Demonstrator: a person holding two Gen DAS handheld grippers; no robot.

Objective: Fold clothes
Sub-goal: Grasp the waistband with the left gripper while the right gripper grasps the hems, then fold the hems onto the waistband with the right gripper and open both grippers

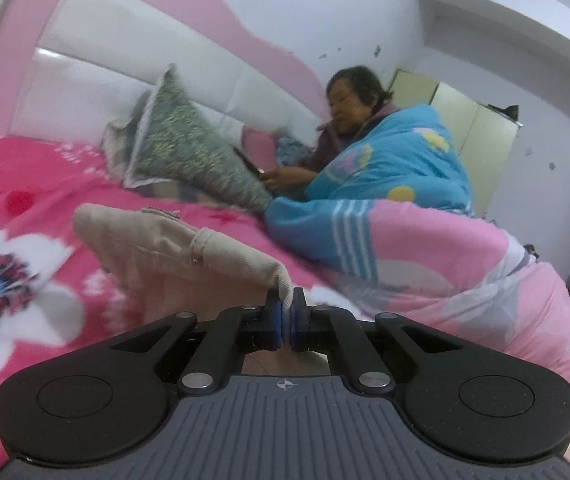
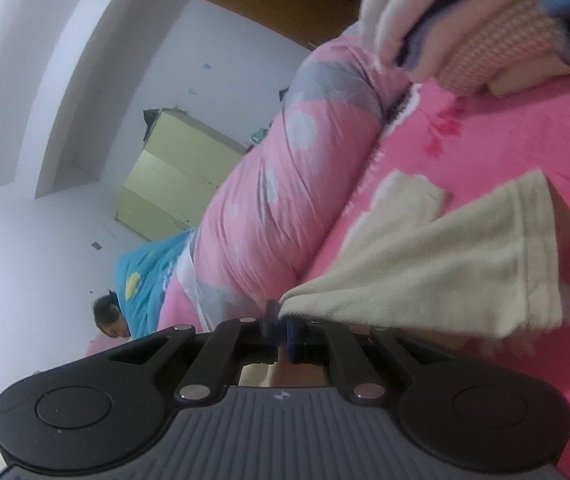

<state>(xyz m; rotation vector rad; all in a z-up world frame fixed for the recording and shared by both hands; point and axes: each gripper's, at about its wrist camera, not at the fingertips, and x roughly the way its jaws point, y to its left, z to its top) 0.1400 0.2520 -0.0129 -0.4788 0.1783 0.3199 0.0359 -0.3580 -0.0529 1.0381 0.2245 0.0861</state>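
With the left gripper (image 1: 285,312) and right gripper (image 2: 281,320) each pinching a corner of the beige garment (image 1: 173,248), we should lift evenly, keeping it taut clear of the bed (image 1: 25,184), with the quilt (image 2: 269,184) at eleven o'clock.

Two claws are showing, the left claw (image 1: 286,312) and the right claw (image 2: 281,322). One beige garment (image 1: 173,248) is lying on one bed (image 1: 25,184). One green pillow (image 1: 189,140), one rolled quilt (image 2: 269,184), one person (image 1: 349,108) and one cabinet (image 2: 173,172) are showing.

Matt beige twill garment (image 1: 173,248); glossy padded headboard (image 1: 97,64); soft printed bedsheet (image 1: 25,184).
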